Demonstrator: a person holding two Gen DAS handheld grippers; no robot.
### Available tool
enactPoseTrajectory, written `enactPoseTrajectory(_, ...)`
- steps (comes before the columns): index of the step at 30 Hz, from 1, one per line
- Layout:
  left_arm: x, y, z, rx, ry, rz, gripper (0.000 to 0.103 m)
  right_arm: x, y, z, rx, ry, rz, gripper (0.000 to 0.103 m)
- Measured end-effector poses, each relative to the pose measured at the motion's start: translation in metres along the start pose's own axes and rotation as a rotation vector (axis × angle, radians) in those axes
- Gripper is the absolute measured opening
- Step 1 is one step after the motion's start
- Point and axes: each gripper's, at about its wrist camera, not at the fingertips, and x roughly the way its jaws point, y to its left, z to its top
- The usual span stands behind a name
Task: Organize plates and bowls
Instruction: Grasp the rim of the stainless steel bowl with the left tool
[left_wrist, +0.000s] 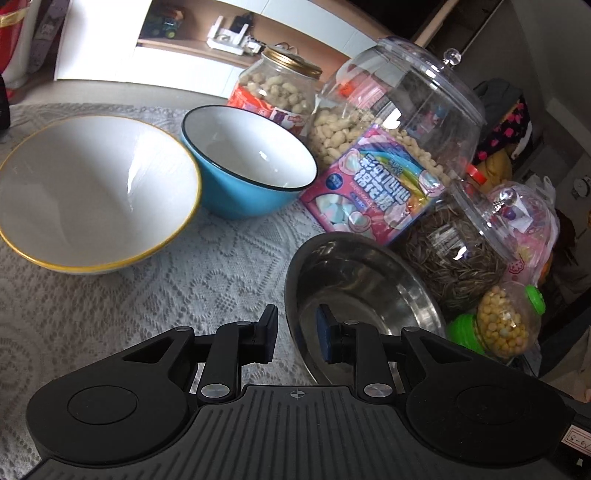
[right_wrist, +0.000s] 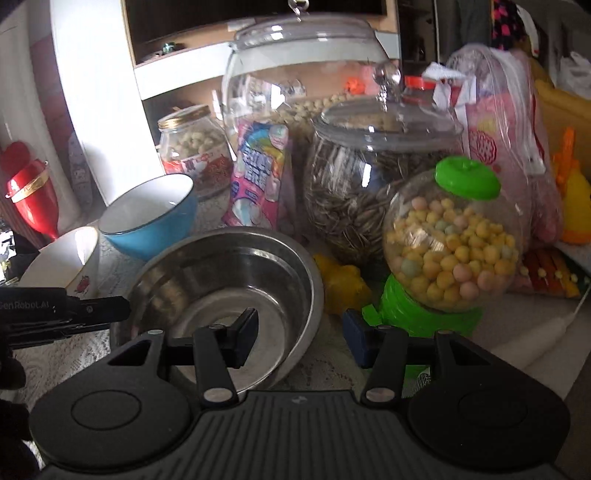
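Observation:
A steel bowl (left_wrist: 369, 288) (right_wrist: 221, 266) rests on the lace cloth. My left gripper (left_wrist: 297, 334) is shut on its left rim, one finger outside and the blue-padded finger inside; it also shows at the left of the right wrist view as the left gripper (right_wrist: 125, 308). My right gripper (right_wrist: 299, 336) stands open astride the bowl's near right rim, with its left finger inside and its right finger outside, neither pressing. A white bowl with a gold rim (left_wrist: 92, 184) (right_wrist: 66, 262) and a blue bowl (left_wrist: 240, 192) (right_wrist: 155, 229) stand side by side beyond, both upright.
Close behind the steel bowl stand a big clear jar of nuts (left_wrist: 406, 110), a pink marshmallow packet (left_wrist: 373, 184), a gold-lidded peanut jar (left_wrist: 277, 92), a sunflower seed jar (right_wrist: 354, 192) and a green candy dispenser (right_wrist: 450, 240). Lace tablecloth (left_wrist: 147, 295) lies bare at the front left.

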Motion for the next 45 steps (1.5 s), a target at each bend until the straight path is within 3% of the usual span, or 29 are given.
enactPoseTrajectory(5, 0.017, -0.012, 0.000, 0.056, 0.011, 0.034, 0.026, 0.017, 0.009, 0.008, -0.051, 0.018, -0.049, 0.051)
enactPoseTrajectory(12, 0.031, -0.019, 0.005, 0.120, 0.059, 0.103, 0.023, 0.036, 0.026, 0.012, -0.120, 0.045, -0.033, 0.051)
enactPoseTrajectory(16, 0.031, -0.018, 0.003, 0.150, 0.102, 0.100, 0.022, 0.036, 0.025, 0.012, -0.101, 0.053, -0.008, 0.041)
enactPoseTrajectory(19, 0.026, -0.016, 0.001, 0.161, 0.120, 0.114, 0.022, 0.028, 0.032, 0.007, -0.149, 0.025, 0.000, 0.040)
enactPoseTrajectory(25, -0.008, -0.006, -0.007, 0.173, 0.095, 0.115, 0.022, -0.002, 0.037, -0.007, -0.162, 0.029, 0.106, 0.040)
enactPoseTrajectory(31, -0.049, 0.004, -0.033, 0.150, 0.090, 0.109, 0.022, -0.022, 0.033, -0.034, -0.112, 0.139, 0.251, 0.040)
enactPoseTrajectory(36, -0.044, 0.010, -0.051, 0.153, 0.147, 0.147, 0.022, -0.023, 0.036, -0.042, -0.144, 0.141, 0.236, 0.040)
enactPoseTrajectory(45, -0.031, 0.016, -0.059, 0.131, 0.187, 0.137, 0.021, 0.001, 0.039, -0.028, -0.143, 0.193, 0.267, 0.043)
